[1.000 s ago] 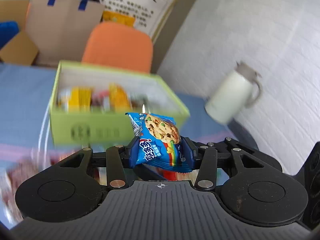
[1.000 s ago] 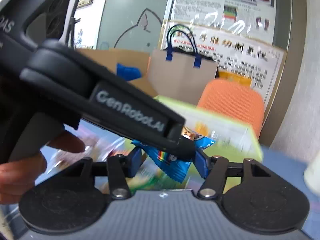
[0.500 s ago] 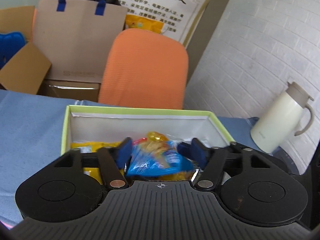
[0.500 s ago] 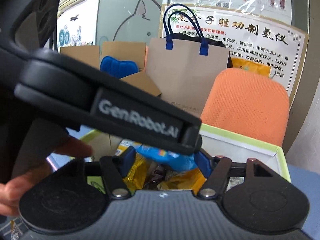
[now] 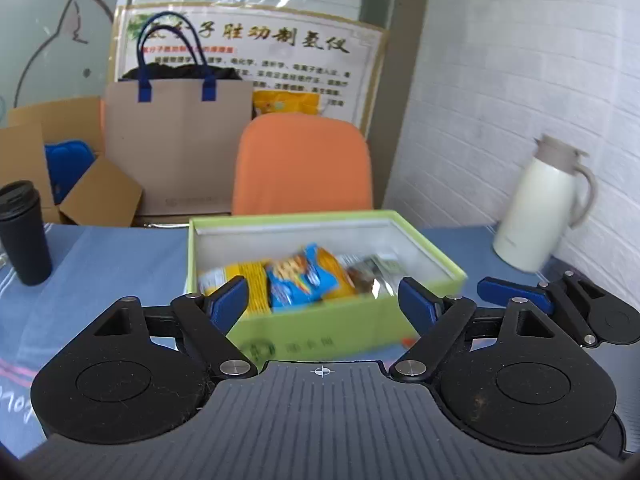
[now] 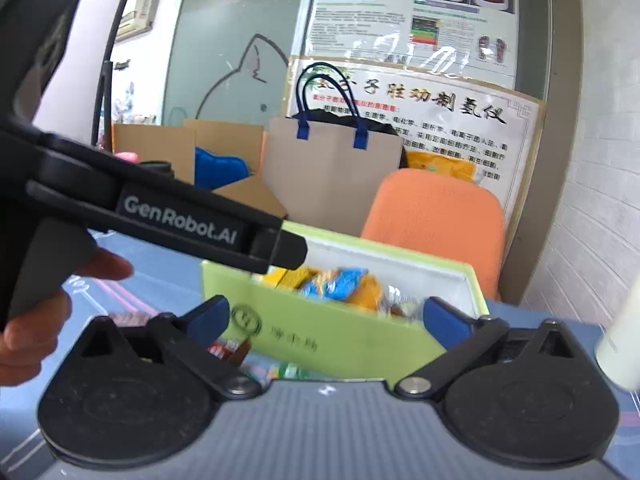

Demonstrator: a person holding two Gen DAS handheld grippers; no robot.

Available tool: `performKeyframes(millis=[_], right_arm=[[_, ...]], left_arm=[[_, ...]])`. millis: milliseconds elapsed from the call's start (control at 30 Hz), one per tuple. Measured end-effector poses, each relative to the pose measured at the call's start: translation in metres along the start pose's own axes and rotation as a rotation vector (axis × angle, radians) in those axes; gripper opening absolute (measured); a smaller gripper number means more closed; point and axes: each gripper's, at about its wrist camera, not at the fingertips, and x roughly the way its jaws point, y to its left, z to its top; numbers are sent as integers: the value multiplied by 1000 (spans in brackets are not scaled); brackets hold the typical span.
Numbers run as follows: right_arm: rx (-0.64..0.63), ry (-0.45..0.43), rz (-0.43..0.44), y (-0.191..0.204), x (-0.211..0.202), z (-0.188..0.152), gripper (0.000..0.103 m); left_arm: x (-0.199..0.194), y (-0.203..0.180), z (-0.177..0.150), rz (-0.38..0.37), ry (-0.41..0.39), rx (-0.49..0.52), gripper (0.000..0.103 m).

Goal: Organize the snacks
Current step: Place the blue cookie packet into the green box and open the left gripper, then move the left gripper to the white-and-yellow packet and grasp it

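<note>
Both our grippers stand open over the table, the snacks lying in the green box.

We see the blue-clothed table carrying the green box, with an orange chair behind it and a cream jug on the right. Inside the box lie the snack packets: a blue cookie packet among yellow ones. Our left gripper hangs before the box, its jaws opening with nothing gripped between them. Our right gripper is likewise opening, jaws wide and bare, the box's near wall seen between them. A hand holds the left gripper's handle. A black tumbler stands on the left.
</note>
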Motion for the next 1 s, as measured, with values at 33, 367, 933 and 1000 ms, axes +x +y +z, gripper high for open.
performKeyframes(millis=[33,367,933,1000], right_arm=[[6,4,-8,3,-8,-4,102],[260,134,-91,12,-61,-45,103],[28,242,196,87,-25,-76,103],[-23,260,201,94,-13,-75,103]], left_arm=[[-7,-4,-6,-1,3,2,71],[-54,-18,-53,18,41,-36,76],[-86,84,-130,51,186,-361,67],[-79,87,-128,-17,196,-369,66]])
